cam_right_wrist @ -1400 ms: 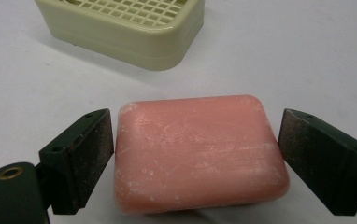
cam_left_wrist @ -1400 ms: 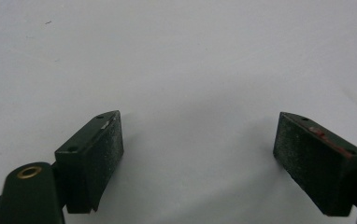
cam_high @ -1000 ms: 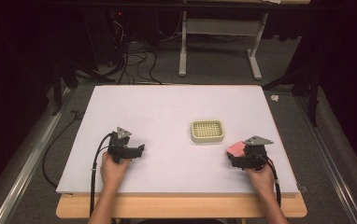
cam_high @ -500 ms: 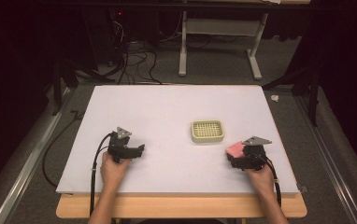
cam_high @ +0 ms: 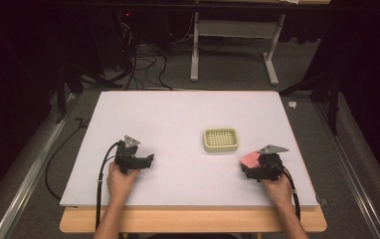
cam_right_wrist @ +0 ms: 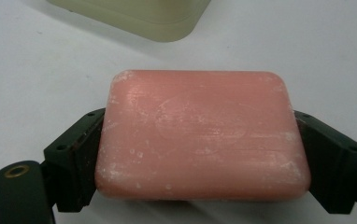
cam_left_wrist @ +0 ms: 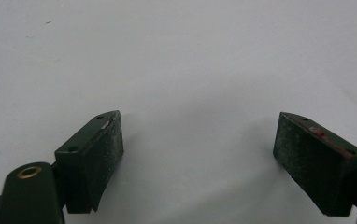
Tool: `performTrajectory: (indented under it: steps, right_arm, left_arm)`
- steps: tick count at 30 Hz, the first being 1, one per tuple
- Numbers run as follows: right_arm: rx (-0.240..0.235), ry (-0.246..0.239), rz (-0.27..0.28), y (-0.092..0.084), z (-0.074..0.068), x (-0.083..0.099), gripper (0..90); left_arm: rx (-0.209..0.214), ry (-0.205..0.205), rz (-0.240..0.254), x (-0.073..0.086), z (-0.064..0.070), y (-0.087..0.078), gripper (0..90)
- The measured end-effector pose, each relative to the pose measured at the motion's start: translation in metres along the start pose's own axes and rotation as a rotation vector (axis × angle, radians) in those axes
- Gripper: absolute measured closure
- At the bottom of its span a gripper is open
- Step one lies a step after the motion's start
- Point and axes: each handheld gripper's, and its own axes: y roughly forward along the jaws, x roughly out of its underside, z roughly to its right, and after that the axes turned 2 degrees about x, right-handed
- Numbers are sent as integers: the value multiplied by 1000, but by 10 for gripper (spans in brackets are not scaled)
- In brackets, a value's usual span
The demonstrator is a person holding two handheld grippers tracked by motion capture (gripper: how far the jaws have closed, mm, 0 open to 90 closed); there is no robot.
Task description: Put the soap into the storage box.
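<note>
Resting low over the white worktop [cam_high: 178,114] at the near left, the left gripper [cam_high: 149,160] has its jaws spread wide with bare surface between them. Toward the middle right stands a cream soap dish [cam_high: 221,139] with a gridded top. Just beside and nearer than it, the right gripper [cam_high: 247,167] has its jaws clamped on the two short ends of a pink soap bar [cam_right_wrist: 200,135].

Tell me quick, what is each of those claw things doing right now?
Left gripper: open, nothing between its jaws, just above the white table.
Right gripper: closed on the pink soap bar, near the soap dish.
</note>
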Motion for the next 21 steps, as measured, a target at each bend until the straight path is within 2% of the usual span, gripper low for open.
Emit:
performTrajectory:
  steps: [4,8,11,15,21]
  right_arm:
    - [7,6,-7,0,-1,-1,136]
    - [-7,36,-3,-2,1,-2,137]
    - [-14,40,11,-7,1,-3,137]
    - [-18,22,27,-11,-2,-7,137]
    - [-45,20,57,-17,-9,-13,137]
  left_arm:
    - [0,0,0,0,0,0,165]
    - [1,0,0,0,0,0,165]
    - [1,0,0,0,0,0,165]
    - [1,-1,0,0,0,0,165]
    - [1,-1,1,0,0,0,165]
